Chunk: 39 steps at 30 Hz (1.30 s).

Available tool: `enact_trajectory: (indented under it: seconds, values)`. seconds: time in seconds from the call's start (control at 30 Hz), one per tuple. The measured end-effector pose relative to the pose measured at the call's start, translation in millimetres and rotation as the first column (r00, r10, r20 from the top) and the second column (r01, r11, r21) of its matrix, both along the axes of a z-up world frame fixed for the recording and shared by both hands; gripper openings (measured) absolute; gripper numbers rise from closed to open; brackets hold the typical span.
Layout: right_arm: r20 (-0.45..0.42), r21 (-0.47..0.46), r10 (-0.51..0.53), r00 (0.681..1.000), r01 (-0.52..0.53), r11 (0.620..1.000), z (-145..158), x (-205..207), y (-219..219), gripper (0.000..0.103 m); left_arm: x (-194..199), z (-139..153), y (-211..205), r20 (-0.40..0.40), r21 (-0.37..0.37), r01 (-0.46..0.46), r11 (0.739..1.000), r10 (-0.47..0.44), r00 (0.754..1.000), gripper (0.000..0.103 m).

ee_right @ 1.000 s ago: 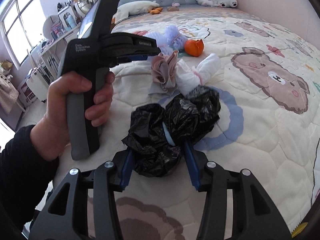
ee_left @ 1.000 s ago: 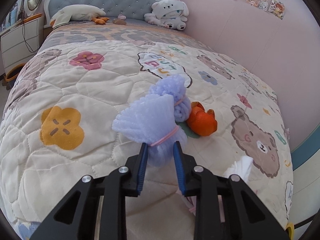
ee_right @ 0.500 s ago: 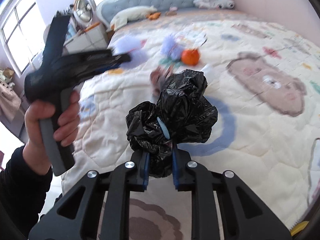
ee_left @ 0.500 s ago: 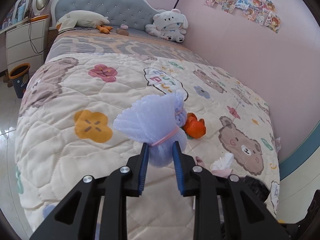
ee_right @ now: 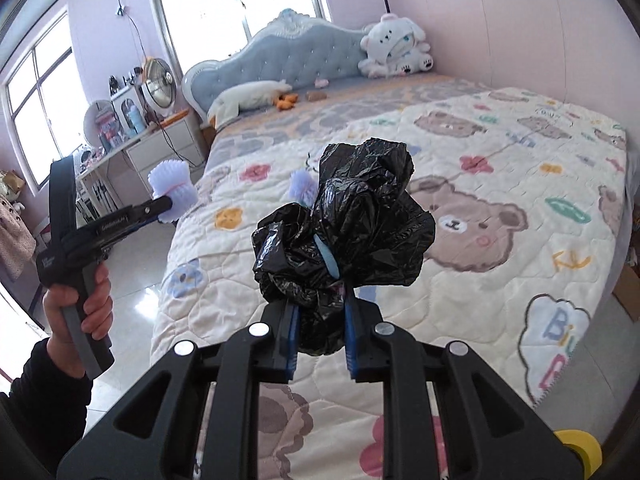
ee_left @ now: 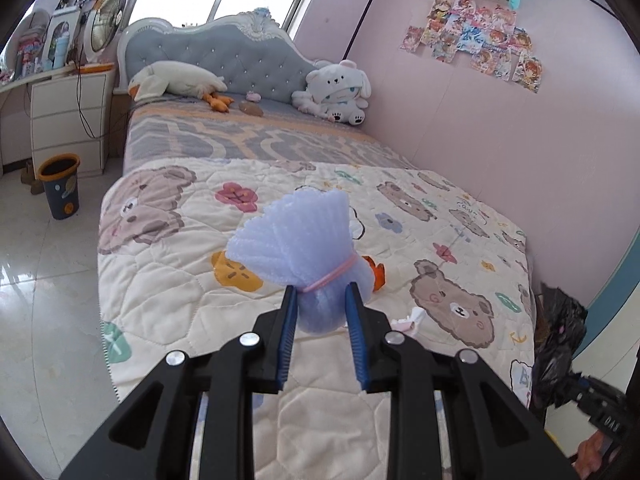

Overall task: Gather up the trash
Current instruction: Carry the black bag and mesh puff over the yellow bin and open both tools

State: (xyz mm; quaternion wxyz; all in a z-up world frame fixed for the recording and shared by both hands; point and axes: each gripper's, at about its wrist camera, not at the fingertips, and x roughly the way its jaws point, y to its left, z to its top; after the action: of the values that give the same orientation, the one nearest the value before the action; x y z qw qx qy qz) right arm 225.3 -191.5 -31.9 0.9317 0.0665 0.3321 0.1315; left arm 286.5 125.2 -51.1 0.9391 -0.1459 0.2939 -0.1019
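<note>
While the left wrist camera looks up the bed [ee_left: 168, 280], we see our left gripper [ee_left: 321, 300] pinching a lavender foam-net bundle [ee_left: 304, 240] tied with a pink band, held clear above the bear-print quilt. Its jaws press the bundle's round lower end from both sides. An orange scrap [ee_left: 376, 274] and a white tissue wad [ee_left: 408, 318] lie on the quilt just beyond. At far left, on the floor beside the white drawers, stands a dark wastebasket [ee_left: 60, 186] with an orange rim. At the right edge we glimpse the black plastic bag [ee_left: 560, 340].

From the right wrist camera, we see our right gripper [ee_right: 320, 312] with its jaws, which have just been closing, clamped on the crumpled black plastic bag [ee_right: 352, 224], a pale blue strip showing in its folds; the bag is lifted off the quilt. To the left, our left hand [ee_right: 80, 304] grips the other tool, the lavender bundle at its tip. A second lavender piece [ee_right: 304, 186] lies on the bed behind the bag.
</note>
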Motion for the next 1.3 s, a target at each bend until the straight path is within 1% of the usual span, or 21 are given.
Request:
enact_trajectory:
  seconds: [0.17,0.27,0.43,0.63,0.77,0.93,1.03,1.3]
  values:
    - [0.057,-0.003,-0.018,0.998,0.018,1.0,24,-25,-18,0.018,-30,19,0,0.039,-0.01,0.005,1.0,-0.005,0.999,0.023]
    - [0.073,0.01,-0.017,0.997,0.016,1.0,35,-40,-27,0.018,-46,28,-5,0.064,-0.008,0.018,1.0,-0.017,0.998,0.023]
    - [0.104,0.002,-0.033,0.994,0.033,0.999,46,-66,-39,0.018,-69,40,-19,0.092,-0.002,0.054,0.999,-0.053,0.994,0.023]
    - [0.114,-0.001,-0.064,0.991,0.065,0.998,52,-96,-58,0.018,-93,44,-50,0.102,0.005,0.129,0.992,-0.128,0.986,0.023]
    - [0.121,0.002,-0.087,0.989,0.087,0.996,53,-117,-74,0.018,-109,43,-79,0.103,0.016,0.191,0.982,-0.191,0.976,0.023]
    - [0.125,0.003,-0.122,0.985,0.122,0.992,52,-143,-91,0.018,-128,40,-119,0.098,0.033,0.269,0.963,-0.271,0.958,0.024]
    - [0.12,0.005,-0.15,0.981,0.151,0.989,51,-160,-105,0.018,-136,35,-143,0.082,0.034,0.317,0.948,-0.319,0.944,0.024]
    - [0.089,-0.003,-0.215,0.973,0.216,0.976,40,-199,-140,0.018,-159,18,-207,0.036,0.073,0.446,0.892,-0.449,0.893,0.024]
